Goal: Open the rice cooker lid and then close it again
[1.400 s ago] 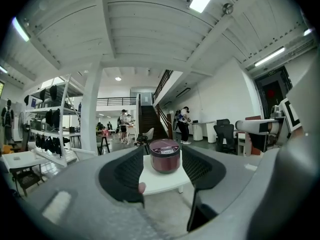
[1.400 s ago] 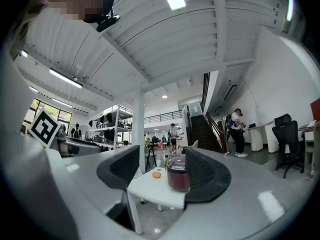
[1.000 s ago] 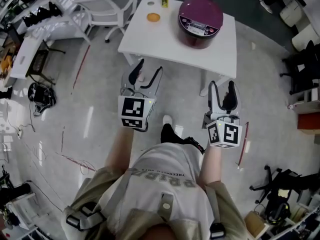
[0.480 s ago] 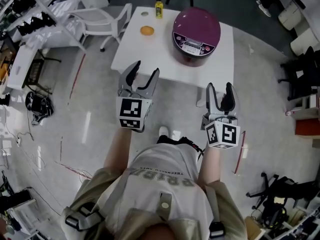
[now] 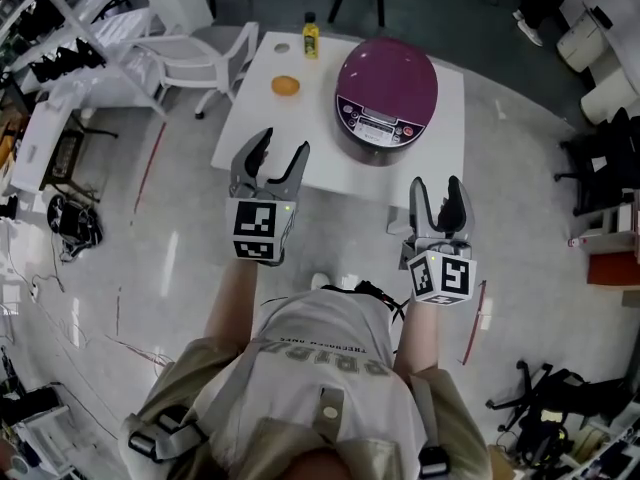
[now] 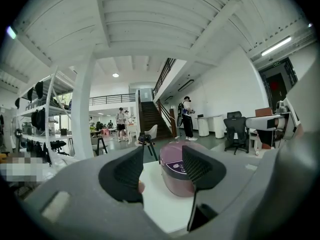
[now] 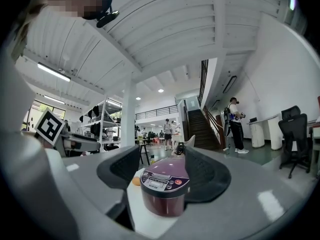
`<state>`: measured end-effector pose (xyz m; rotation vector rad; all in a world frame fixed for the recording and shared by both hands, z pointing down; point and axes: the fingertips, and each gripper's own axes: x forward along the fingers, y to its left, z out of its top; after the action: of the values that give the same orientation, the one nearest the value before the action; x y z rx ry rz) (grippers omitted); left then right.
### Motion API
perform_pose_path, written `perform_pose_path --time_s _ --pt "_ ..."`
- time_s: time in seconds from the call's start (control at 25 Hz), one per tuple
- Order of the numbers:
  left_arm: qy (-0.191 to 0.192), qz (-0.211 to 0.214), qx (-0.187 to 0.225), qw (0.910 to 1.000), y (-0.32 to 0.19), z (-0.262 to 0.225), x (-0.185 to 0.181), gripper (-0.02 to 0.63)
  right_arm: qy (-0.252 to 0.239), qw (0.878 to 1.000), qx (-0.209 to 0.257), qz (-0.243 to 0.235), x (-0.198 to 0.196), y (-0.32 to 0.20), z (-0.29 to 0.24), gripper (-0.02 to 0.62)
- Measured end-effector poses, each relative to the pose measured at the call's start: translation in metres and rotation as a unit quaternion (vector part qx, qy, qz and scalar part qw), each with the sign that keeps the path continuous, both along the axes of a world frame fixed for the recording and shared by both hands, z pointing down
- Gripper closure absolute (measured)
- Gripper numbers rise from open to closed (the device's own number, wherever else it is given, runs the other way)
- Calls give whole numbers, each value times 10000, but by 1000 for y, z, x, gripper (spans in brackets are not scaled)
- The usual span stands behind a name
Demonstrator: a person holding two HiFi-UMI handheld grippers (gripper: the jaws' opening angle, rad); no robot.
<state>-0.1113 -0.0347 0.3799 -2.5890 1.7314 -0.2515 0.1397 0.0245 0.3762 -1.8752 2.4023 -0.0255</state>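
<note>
**A:** Where is the rice cooker?

**B:** The purple rice cooker (image 5: pixel 386 90) stands on the white table (image 5: pixel 300 118), upper middle of the head view. Its lid is down.

**A:** And the tongs?

**B:** The left gripper (image 5: pixel 281 146) shows at the table's near edge, toward the left corner. The right gripper (image 5: pixel 437 184) is toward the right corner. Both have their jaws apart and hold nothing, well short of the cooker.

**A:** Anything else on the table?

**B:** An orange (image 5: pixel 285 85) and a yellow bottle (image 5: pixel 311 36), left of the cooker.

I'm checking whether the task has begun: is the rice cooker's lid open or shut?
Shut. The purple lid lies flat on the rice cooker, no gap at its rim, in the head and right gripper views.
</note>
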Motion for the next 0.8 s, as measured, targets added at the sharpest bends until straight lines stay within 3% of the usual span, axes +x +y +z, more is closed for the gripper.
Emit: perform_pose_path --time_s 0.4,0.8 --pt "-86 3 -361 9993 -9 18 12 351 -113 9997 -221 -88 5 -12 11 328" --pt "-201 295 -627 9974 -20 50 28 351 -214 9992 -325 114 11 -14 29 328"
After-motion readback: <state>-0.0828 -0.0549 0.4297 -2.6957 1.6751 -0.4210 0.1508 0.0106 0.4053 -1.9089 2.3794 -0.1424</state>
